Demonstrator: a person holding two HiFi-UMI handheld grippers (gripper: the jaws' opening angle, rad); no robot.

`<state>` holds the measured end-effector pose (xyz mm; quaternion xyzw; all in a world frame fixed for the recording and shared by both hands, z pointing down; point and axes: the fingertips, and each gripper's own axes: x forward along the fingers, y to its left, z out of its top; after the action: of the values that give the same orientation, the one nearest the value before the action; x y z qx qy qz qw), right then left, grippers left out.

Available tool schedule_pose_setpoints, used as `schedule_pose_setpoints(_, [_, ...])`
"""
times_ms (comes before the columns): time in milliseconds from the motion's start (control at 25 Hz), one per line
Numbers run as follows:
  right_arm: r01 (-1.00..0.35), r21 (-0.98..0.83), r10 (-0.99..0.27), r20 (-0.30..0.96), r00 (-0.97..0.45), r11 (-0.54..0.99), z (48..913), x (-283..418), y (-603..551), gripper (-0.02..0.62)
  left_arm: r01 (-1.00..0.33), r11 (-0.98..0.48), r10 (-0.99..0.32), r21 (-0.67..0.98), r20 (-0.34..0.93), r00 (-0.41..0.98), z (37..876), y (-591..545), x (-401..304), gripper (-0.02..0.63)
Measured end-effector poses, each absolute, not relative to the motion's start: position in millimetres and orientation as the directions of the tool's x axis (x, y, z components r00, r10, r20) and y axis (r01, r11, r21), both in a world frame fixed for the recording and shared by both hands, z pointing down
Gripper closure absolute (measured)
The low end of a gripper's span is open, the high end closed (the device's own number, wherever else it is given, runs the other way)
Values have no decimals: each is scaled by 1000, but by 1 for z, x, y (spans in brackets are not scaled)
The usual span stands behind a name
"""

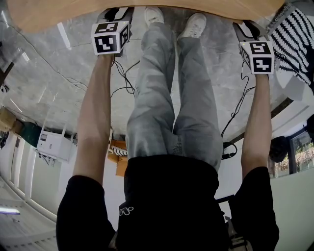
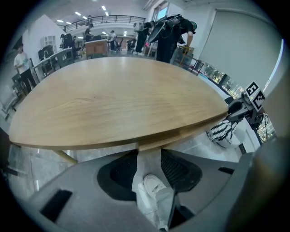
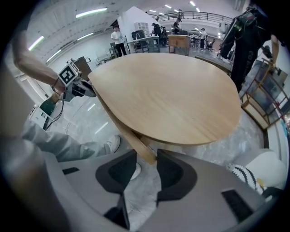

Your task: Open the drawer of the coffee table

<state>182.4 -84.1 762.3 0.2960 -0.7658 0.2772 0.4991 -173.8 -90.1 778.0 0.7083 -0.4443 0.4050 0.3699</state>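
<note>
Head view: the person stands at the light wooden oval coffee table, both arms stretched down to its near edge. The left gripper and right gripper sit well apart on that edge, probably so a pull comes out straight. Grey-trousered legs and white shoes stand between them. Black cables trail over the marble floor, and a black-and-white striped bag lies beside the right gripper.

Left gripper view: the jaws stand moderately apart, their tips just under the thin wooden drawer front, which sits shut beneath the tabletop. Only floor and a shoe show in the gap, so there is no grip.

Right gripper view: these jaws are wider, and the drawer front's end reaches in between their tips. The pads do not plainly press on it. The table's top is bare; nothing blocks the drawer's way but the person's own legs.
</note>
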Motion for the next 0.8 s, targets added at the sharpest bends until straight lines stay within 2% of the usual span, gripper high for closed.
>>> schedule_pose_setpoints(800, [-677, -245, 46, 953, -298, 694, 761, 175, 35, 463, -916, -359, -125, 181, 963, 239, 777, 29, -183, 466])
